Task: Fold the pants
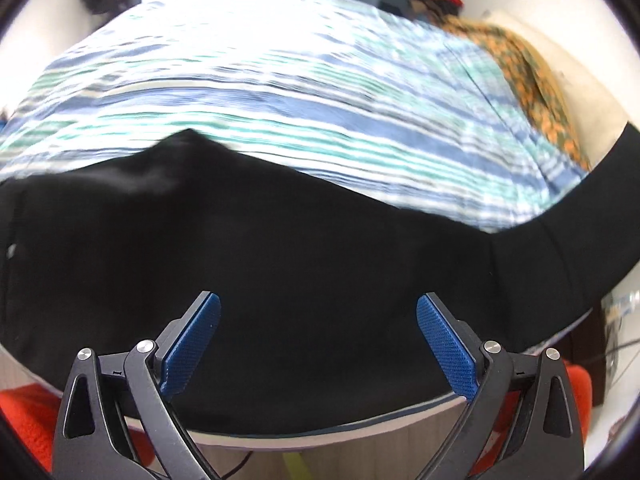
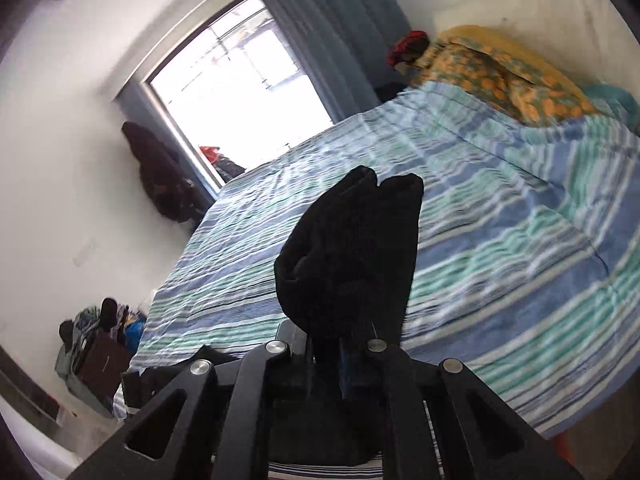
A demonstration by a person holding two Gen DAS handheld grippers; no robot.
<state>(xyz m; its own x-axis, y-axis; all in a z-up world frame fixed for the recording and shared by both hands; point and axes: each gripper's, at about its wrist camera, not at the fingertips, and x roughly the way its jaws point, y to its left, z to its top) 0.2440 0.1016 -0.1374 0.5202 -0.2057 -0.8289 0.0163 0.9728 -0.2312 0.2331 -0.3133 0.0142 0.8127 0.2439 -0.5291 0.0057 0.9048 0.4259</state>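
- Two grippers are counted: the left gripper (image 1: 318, 322) is seen with its two blue pads (image 1: 444, 344) spread wide and nothing pressed between them, while the right gripper (image 2: 342, 356) is closed tight on a bunch of the pants (image 2: 352, 248).
- One pair of pants (image 1: 280, 260) is counted, black in colour, and one bed (image 2: 500, 240) with a cover striped in blue, green and white.
- One pillow (image 2: 500, 76) with an orange pattern is seen at the far end of the bed, and one window (image 2: 236, 80) with a grey-blue curtain (image 2: 332, 28) beside it.
- In the left wrist view the pants are spread over the near edge of the bed, directly under the open pads; it cannot be told if the pads touch the cloth.
- One strip of the black cloth is stretched up and away toward the right edge of that view.
- In the right wrist view the pinched cloth is standing up past the fingertips in two rounded lumps.
- Beyond the pants, a large part of the striped cover (image 1: 280, 92) is left free up to the pillow (image 1: 532, 80).
- Few folds can be made out on the cloth, because it is dark and both views are blurred.
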